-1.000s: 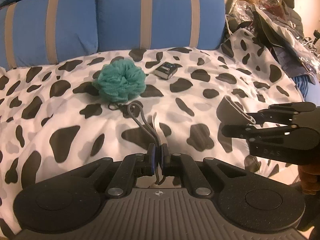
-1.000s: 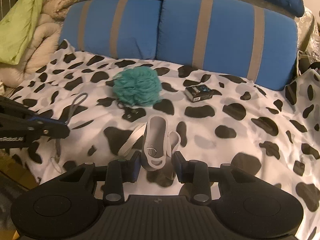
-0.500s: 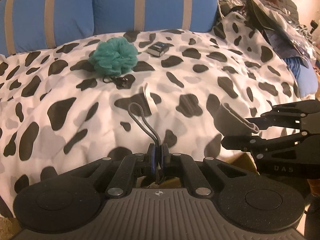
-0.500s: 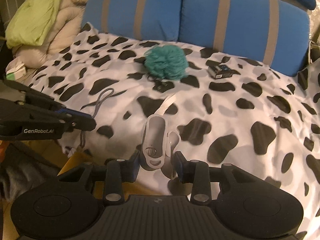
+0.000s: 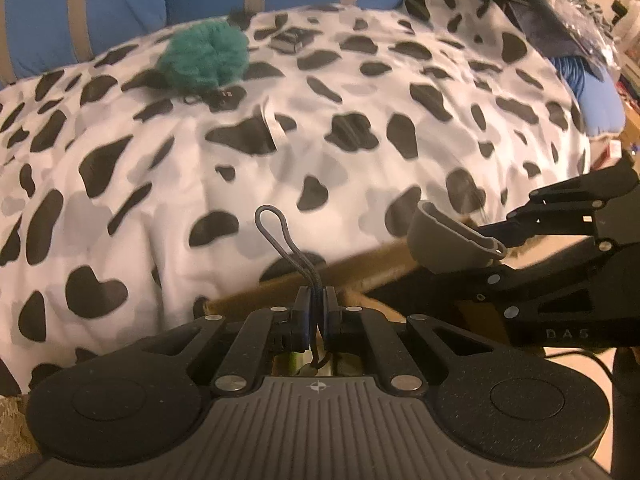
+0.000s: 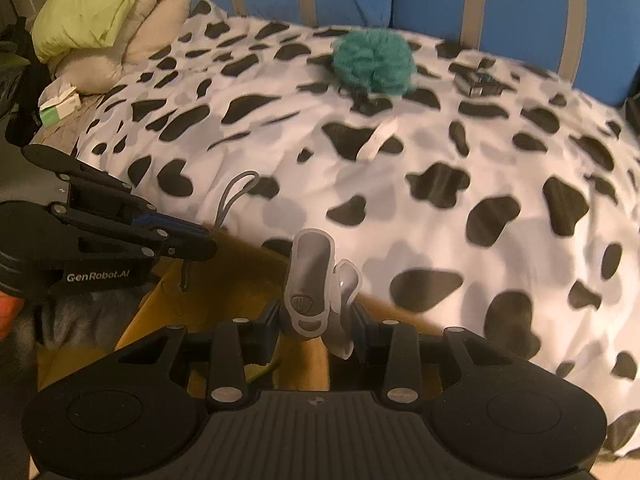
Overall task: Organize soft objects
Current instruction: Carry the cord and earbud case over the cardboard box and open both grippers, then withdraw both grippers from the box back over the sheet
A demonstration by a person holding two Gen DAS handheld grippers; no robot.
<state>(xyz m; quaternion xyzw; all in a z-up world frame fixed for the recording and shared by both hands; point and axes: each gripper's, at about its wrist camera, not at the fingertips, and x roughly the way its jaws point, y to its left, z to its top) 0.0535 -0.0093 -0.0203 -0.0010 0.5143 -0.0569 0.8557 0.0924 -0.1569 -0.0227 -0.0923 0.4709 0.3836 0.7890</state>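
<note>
My left gripper (image 5: 316,316) is shut on a thin grey cord loop (image 5: 276,232) that sticks up from its jaws, held over the bed's near edge. My right gripper (image 6: 318,322) is shut on a pale grey silicone case (image 6: 310,280), also at the near edge. Each gripper shows in the other's view: the right gripper (image 5: 500,248) with the case (image 5: 444,244) at right, the left gripper (image 6: 196,244) with the cord (image 6: 236,196) at left. A teal fluffy pom-pom (image 5: 204,58) (image 6: 374,62) lies far back on the cow-print blanket (image 5: 360,80). A white strap (image 5: 272,124) (image 6: 378,140) lies mid-bed.
Blue striped pillows (image 6: 480,4) line the back. A small dark box (image 6: 478,82) sits right of the pom-pom. Green and beige bedding (image 6: 100,12) is piled far left, dark bags (image 5: 560,12) far right. A brown cardboard edge (image 5: 360,268) shows below the blanket's edge.
Both grippers have drawn back from the middle of the bed to its near edge, carrying the cord and the case. The pom-pom and box now look farther away.
</note>
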